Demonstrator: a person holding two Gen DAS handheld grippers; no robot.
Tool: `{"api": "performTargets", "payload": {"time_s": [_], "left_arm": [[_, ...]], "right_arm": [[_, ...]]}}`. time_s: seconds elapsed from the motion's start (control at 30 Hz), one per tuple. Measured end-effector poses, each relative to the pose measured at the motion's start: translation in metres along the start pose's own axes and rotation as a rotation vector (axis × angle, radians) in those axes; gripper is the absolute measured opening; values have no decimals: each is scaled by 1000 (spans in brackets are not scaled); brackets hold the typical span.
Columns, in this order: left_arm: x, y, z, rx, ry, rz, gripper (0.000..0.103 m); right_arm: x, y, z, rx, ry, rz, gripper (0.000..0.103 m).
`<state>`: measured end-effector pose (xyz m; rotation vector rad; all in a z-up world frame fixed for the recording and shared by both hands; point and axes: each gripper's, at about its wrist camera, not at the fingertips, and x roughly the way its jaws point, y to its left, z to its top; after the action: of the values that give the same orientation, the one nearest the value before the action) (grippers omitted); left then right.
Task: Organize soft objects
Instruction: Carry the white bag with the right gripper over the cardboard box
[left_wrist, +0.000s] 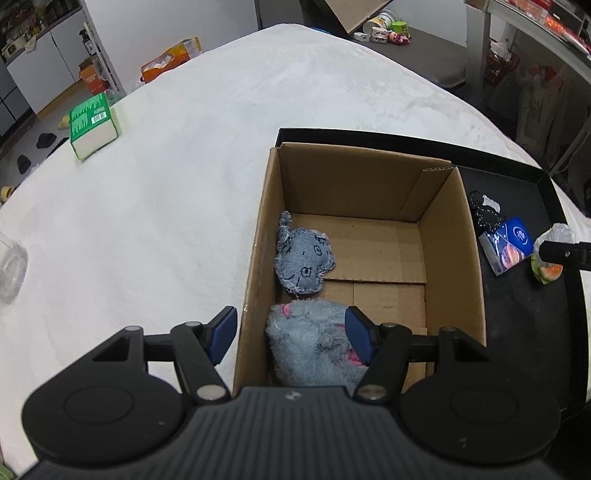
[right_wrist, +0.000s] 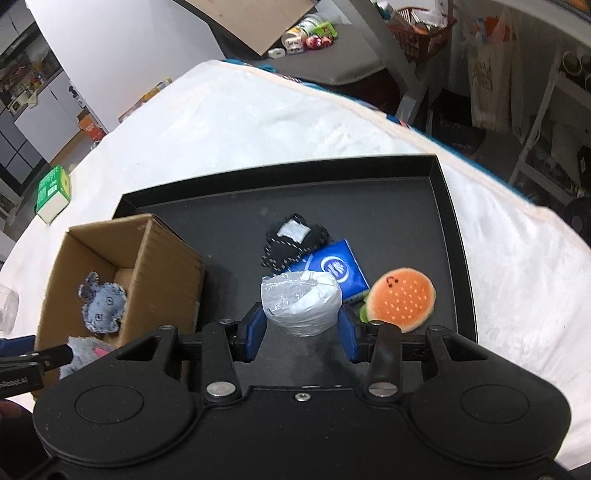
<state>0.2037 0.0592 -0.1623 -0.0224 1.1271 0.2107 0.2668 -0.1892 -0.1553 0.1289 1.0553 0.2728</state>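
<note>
An open cardboard box stands on the left of a black tray. In it lie a denim elephant toy and a furry grey-blue plush with pink trim. My left gripper hangs open over the box's near left corner. One pad is outside the wall and the other is above the furry plush, and neither grips anything. My right gripper is shut on a white plastic-wrapped bundle, held above the tray. An orange burger plush and a black stitched plush rest on the tray.
A blue tissue packet lies on the tray between the black plush and the burger plush. On the white tablecloth, a green carton sits at the far left and a clear glass at the left edge. Shelves and clutter surround the table.
</note>
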Motion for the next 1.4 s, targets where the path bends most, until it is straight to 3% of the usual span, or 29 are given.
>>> {"api": "performTargets", "payload": {"time_s": [0.53, 0.87, 0.97, 1.03, 1.13, 1.27, 1.4], "left_arm": [[2, 23, -6, -67, -15, -92, 63], [9, 47, -10, -159, -6, -162, 59], [12, 51, -11, -174, 3, -171, 51], [14, 54, -11, -183, 9, -178, 35], [18, 58, -11, -198, 21, -189, 24], [23, 63, -13, -218, 37, -194, 14], [24, 69, -15, -238, 35, -191, 13]], "right_arm": [[-36, 54, 18, -75, -65, 24, 42], [-40, 93, 16, -143, -71, 34, 42], [-41, 104, 16, -158, -73, 44, 42], [-42, 111, 15, -172, -74, 53, 42], [-41, 121, 14, -192, -73, 55, 42], [-40, 134, 12, -217, -66, 65, 42], [-37, 149, 10, -245, -69, 69, 42]]}}
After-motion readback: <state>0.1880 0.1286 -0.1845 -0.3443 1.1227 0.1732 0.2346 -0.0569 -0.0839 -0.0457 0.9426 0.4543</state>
